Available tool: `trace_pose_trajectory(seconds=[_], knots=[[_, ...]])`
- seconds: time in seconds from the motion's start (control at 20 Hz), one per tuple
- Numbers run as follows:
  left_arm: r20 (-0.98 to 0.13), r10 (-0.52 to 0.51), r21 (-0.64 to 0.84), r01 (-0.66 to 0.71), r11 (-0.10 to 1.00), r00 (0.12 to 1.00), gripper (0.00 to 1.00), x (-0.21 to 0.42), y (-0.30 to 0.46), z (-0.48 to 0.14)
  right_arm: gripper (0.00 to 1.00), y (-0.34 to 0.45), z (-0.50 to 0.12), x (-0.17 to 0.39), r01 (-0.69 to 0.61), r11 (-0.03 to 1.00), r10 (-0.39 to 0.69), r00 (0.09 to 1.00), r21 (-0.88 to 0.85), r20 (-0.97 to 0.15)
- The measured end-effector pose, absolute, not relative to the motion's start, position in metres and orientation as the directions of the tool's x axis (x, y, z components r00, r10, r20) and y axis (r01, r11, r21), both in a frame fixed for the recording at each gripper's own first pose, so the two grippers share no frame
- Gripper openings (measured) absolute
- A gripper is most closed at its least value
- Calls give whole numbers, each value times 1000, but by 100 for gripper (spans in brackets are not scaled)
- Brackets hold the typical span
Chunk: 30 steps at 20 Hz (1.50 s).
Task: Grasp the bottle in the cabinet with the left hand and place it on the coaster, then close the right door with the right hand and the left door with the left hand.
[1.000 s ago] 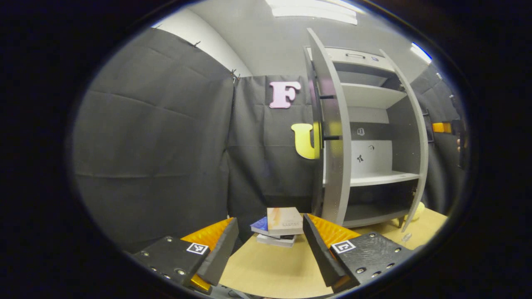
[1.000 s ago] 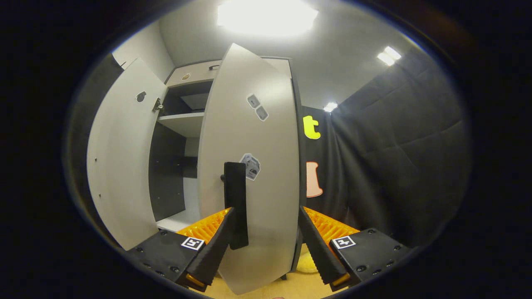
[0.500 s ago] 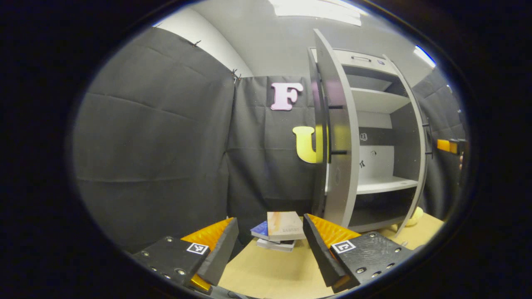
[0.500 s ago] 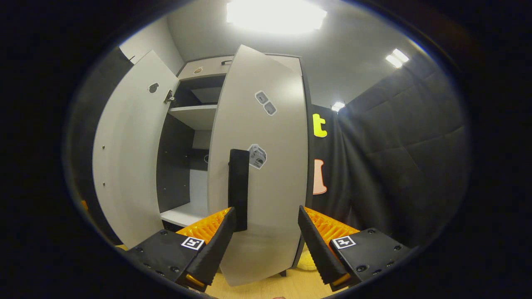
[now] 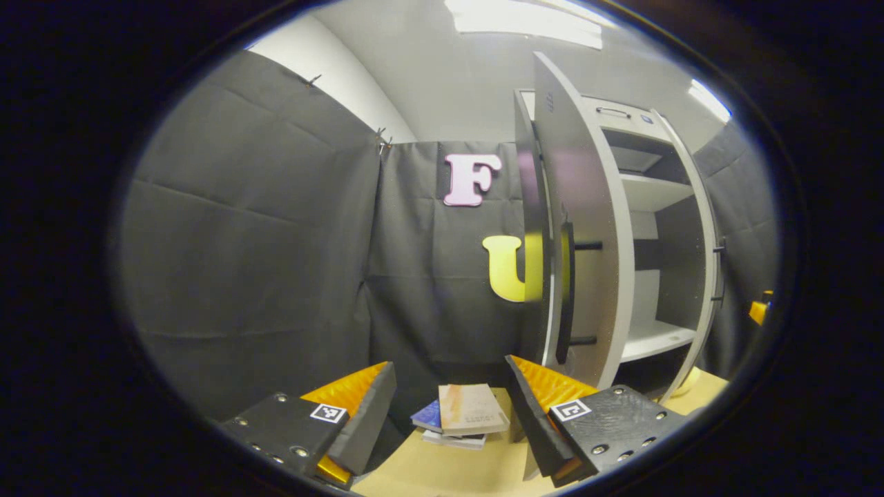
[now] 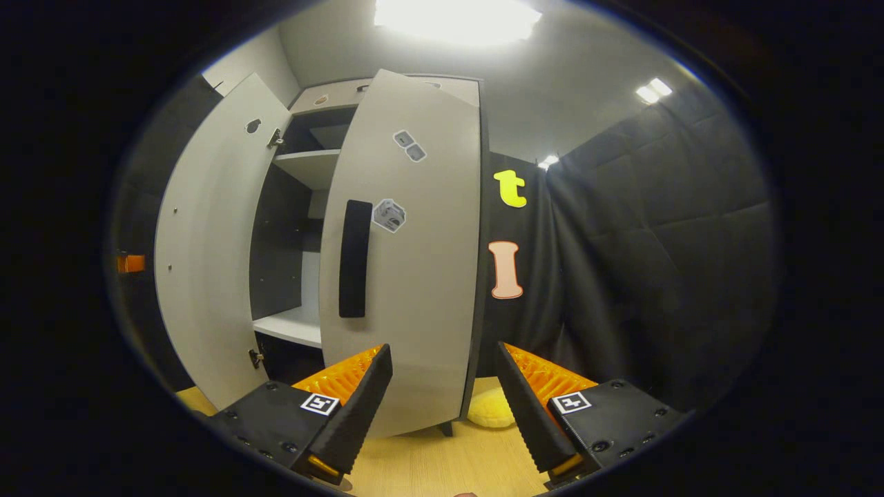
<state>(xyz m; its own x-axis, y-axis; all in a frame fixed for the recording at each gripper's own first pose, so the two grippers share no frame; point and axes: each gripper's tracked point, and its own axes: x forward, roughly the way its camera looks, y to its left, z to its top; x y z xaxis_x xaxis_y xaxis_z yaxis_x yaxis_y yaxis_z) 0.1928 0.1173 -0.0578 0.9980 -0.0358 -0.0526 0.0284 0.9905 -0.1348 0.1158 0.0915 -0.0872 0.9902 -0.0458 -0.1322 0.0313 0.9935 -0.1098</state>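
- right gripper (image 6: 442,393): fingers spread with nothing between them, pointing at the outer face of the right door (image 6: 407,248)
- the right door stands partly ajar, not yet shut; its handle (image 6: 355,258) runs upright, above and left of the fingertips, apart from them
- the door's free edge lies on the side of the cabinet (image 6: 304,207) opening, hinge edge on the far right, so i judge the closing push must go forward into the panel near the handle side
- left gripper (image 5: 449,407): fingers spread, holding nothing, over the table (image 5: 449,469) near a stack of books (image 5: 461,417)
- left door (image 5: 583,228) stands wide open, edge-on to the left gripper, up and to the right of its fingers; its handle (image 5: 566,290) is also upright
- each door is nearer its own hand; the right gripper looks better set to act first
- i cannot make out the bottle or coaster here; the lit shelf (image 6: 293,326) looks bare
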Motion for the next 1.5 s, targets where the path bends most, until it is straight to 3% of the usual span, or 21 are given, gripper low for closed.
trace_pose_trajectory(seconds=[0.1,0.35,0.45,0.55,0.65,0.8,0.85,0.9,0.95,1.0,1.45,1.5], knots=[[-42,-41,-146,35,989,998,87,205,113,-47,96,83,-92,110,43,993,-58,988,-108,-141],[-31,-52,-143,47,989,998,91,225,98,-31,92,57,-100,96,80,991,-97,982,-109,-161],[-38,-74,-151,68,986,997,91,228,82,-31,96,46,-103,90,95,990,-112,979,-108,-170],[-46,-60,-135,53,989,997,99,225,74,-34,92,35,-105,86,107,989,-125,976,-106,-177],[-36,-40,-105,36,994,999,97,224,75,-29,96,24,-108,82,120,988,-137,974,-102,-182],[-33,-26,-82,23,996,999,84,220,68,-27,96,12,-112,79,132,987,-149,970,-95,-192],[-33,-24,-73,22,997,999,84,219,65,-27,96,9,-112,79,136,987,-151,970,-91,-193],[-29,-24,-69,22,997,999,98,217,62,-24,92,6,-112,78,136,987,-151,970,-84,-193],[-29,-29,-69,27,997,999,91,216,56,-23,92,5,-111,78,135,988,-148,970,-80,-192],[-26,-38,-74,36,997,999,98,215,51,-22,96,3,-110,77,134,988,-147,971,-79,-190],[-9,-107,-81,106,991,994,98,204,7,-13,96,-12,-107,80,125,988,-140,973,-89,-186],[-7,-117,-86,116,990,993,98,203,2,-13,92,-14,-106,79,126,988,-141,973,-89,-185]])
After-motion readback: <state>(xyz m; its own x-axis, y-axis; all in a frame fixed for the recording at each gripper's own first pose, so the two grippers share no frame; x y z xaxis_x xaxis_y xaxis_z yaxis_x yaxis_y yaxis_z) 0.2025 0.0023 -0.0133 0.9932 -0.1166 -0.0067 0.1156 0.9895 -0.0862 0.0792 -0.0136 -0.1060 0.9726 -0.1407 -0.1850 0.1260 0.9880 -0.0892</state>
